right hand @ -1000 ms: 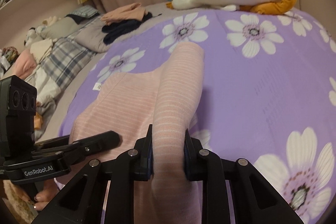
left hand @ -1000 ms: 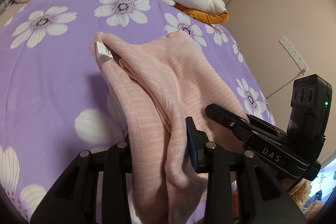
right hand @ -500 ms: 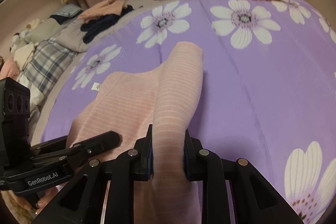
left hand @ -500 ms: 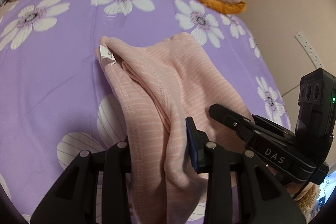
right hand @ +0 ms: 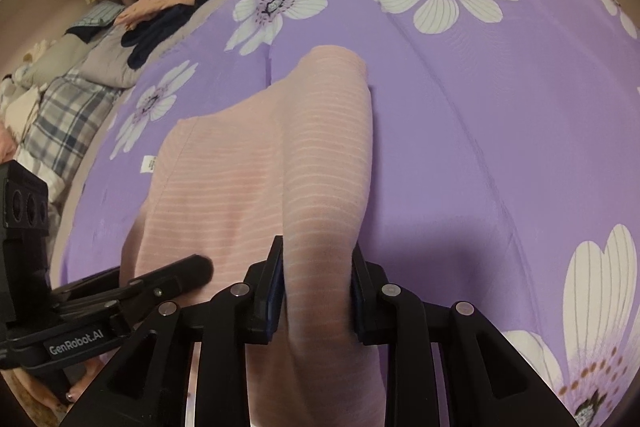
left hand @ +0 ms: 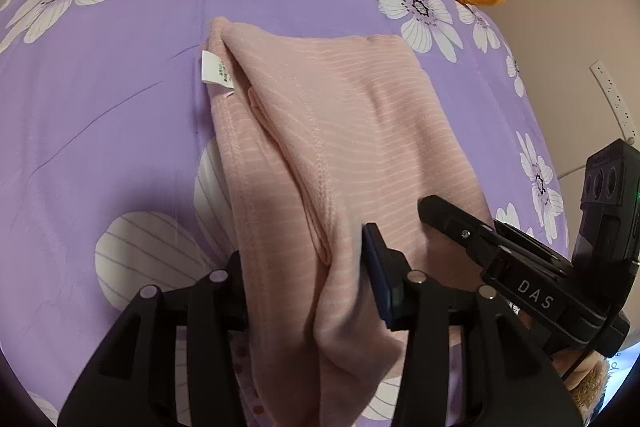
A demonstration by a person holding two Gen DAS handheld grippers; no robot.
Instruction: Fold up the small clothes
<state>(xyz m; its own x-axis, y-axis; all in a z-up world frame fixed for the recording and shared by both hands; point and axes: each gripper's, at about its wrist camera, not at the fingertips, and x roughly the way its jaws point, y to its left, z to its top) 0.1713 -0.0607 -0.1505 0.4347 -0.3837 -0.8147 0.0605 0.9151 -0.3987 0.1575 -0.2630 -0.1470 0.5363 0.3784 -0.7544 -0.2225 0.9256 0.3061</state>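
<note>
Two printed marks can be read — both white lettering on black tool bodies. In the left wrist view, "DAS" stands on the side of the right tongs. In the right wrist view, "GenRobot.AI" stands on the side of the left tongs. A small white care label on the pink garment carries dark print — too small to read.

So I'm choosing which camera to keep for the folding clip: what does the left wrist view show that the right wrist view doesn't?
Only the left wrist view shows the wall power strip and the garment's seams. Only the right wrist view shows the plaid bedding and a clothes pile beside the bed. Both show the pink striped garment with its white tag on the purple flowered bedspread, plus the left gripper, its fingers just widened around the cloth, and the right gripper clamping it.
</note>
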